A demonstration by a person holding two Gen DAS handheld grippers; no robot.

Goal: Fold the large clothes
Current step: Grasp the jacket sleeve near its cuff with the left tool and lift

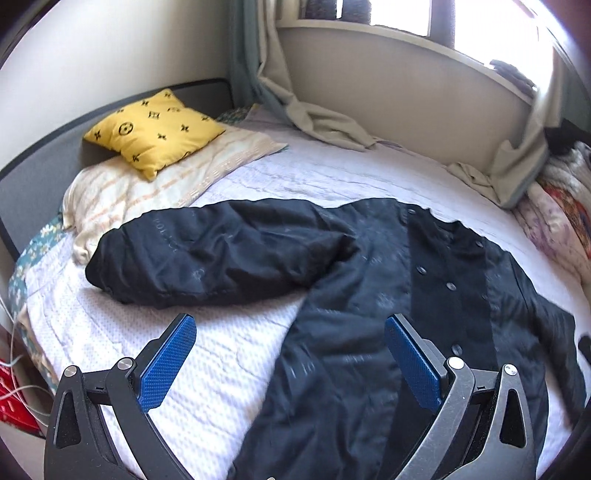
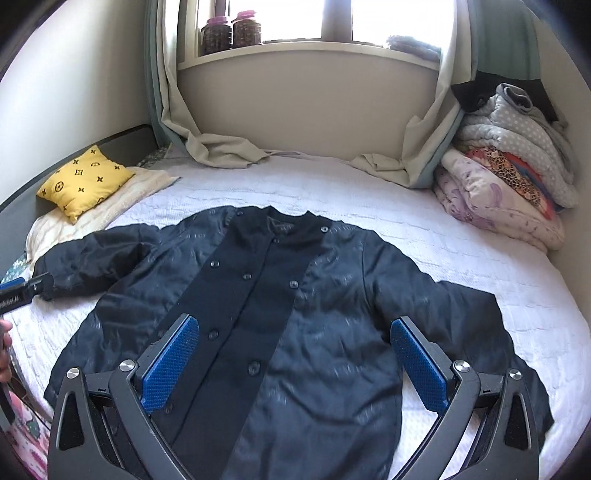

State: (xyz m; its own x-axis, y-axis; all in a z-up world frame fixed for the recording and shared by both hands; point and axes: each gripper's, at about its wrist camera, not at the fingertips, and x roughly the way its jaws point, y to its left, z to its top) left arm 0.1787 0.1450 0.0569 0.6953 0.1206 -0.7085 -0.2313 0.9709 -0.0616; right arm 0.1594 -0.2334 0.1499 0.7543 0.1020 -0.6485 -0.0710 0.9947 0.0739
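A large dark navy buttoned jacket (image 2: 295, 314) lies spread flat, front up, on the white bedspread (image 2: 461, 258). Both sleeves stretch out to the sides. In the left wrist view the jacket (image 1: 369, 295) fills the right half, with its left sleeve (image 1: 221, 254) reaching toward the pillows. My left gripper (image 1: 290, 354) is open and empty above the bed, at the jacket's left side edge. It also shows at the left edge of the right wrist view (image 2: 22, 290) near the sleeve cuff. My right gripper (image 2: 295, 354) is open and empty above the jacket's lower front.
A yellow patterned cushion (image 1: 155, 131) rests on a striped pillow (image 1: 155, 192) at the head of the bed. Folded quilts (image 2: 509, 177) are stacked at the right by the wall. Curtains (image 2: 218, 147) drape onto the bed under the window. Two jars (image 2: 231, 31) stand on the sill.
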